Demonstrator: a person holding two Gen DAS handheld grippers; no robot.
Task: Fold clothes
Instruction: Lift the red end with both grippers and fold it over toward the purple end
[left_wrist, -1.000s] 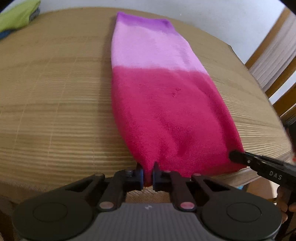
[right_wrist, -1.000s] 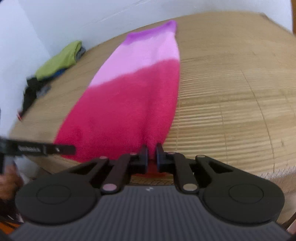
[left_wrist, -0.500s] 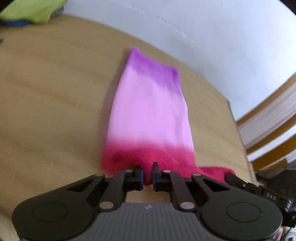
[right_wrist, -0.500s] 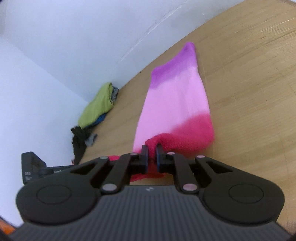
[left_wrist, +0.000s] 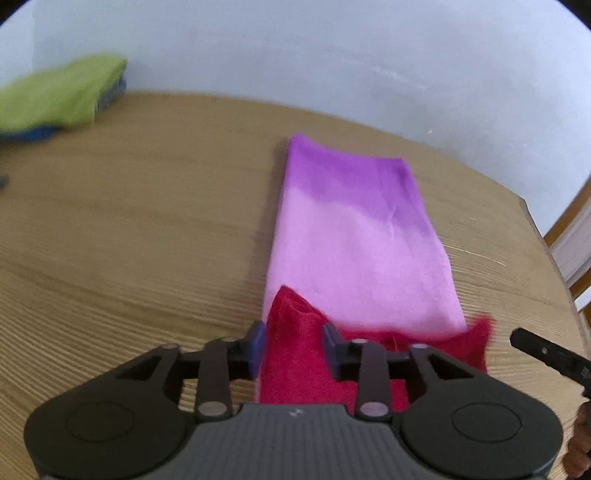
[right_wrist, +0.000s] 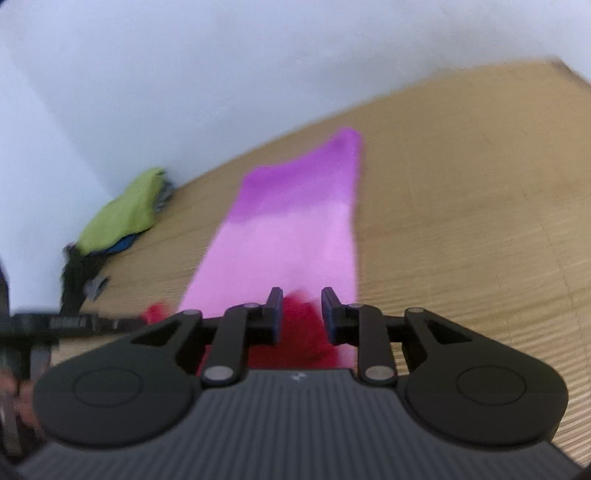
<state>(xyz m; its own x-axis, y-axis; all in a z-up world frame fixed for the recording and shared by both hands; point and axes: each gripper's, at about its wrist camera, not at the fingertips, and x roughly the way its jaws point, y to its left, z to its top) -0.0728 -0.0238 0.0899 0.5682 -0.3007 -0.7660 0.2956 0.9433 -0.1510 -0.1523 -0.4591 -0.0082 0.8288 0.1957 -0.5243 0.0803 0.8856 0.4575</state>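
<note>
Towel (left_wrist: 354, 236) lies flat mid-table (left_wrist: 147, 229), purple end toward the far edge, red end doubled back over the pink band on the near side. Left gripper (left_wrist: 293, 349) jaws opening, red corner between the pads but loose. Right gripper (right_wrist: 301, 314) jaws opening too, red fold in the gap, not pinched. Green clothes (left_wrist: 55, 96) piled at far-left corner.

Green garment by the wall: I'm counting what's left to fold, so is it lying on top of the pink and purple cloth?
No: the green garment lies apart from the cloth, with bare table between them.
</note>
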